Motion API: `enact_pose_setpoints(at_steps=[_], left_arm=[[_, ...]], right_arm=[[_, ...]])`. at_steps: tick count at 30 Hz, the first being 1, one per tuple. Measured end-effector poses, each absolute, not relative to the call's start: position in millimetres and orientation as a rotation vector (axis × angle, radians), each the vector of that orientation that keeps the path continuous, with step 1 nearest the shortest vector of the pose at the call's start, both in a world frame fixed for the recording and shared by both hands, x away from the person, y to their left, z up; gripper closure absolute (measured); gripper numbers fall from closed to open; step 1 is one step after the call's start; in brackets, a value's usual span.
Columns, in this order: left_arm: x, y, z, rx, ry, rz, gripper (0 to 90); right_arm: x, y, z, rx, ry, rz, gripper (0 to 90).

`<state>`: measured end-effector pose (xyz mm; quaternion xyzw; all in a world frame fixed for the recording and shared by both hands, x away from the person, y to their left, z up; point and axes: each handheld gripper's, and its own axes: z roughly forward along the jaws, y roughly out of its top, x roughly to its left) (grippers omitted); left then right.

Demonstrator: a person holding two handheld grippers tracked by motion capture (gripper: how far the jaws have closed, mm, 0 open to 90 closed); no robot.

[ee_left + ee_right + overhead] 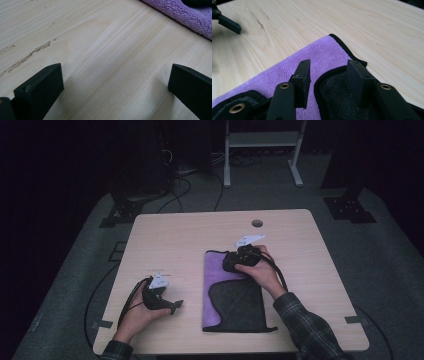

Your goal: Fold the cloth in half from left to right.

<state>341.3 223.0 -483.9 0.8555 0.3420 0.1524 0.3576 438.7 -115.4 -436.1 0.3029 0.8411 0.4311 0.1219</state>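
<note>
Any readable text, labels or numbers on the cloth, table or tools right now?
None can be read.
Purple cloth: no tag or print.
Table: bare wood, no marks.
Grey plates on the left tool and right tool: faint specks, too small and blurred to read.

Purple towel (220,270), dark folded-over flap, flat on table.

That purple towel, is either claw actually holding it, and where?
Nothing is held. The right gripper is open above the towel; the left gripper is open over the table.
</note>
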Motion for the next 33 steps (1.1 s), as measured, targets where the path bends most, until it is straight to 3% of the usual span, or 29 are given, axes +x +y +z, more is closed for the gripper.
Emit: enact_pose_setpoints(at_steps=[14,22,33], left_arm=[[341,223,-484,2.208,0.883,0.393,0.0],[341,223,-484,2.207,0.883,0.393,0.0],[341,223,-484,2.207,0.883,0.393,0.0]], right_arm=[[445,-96,-470,0.861,2.531,1.1,55.9],[447,-103,-469,0.895,2.508,1.123,78.2],[446,-120,-444,0.946,2.401,1.224,81.7]])
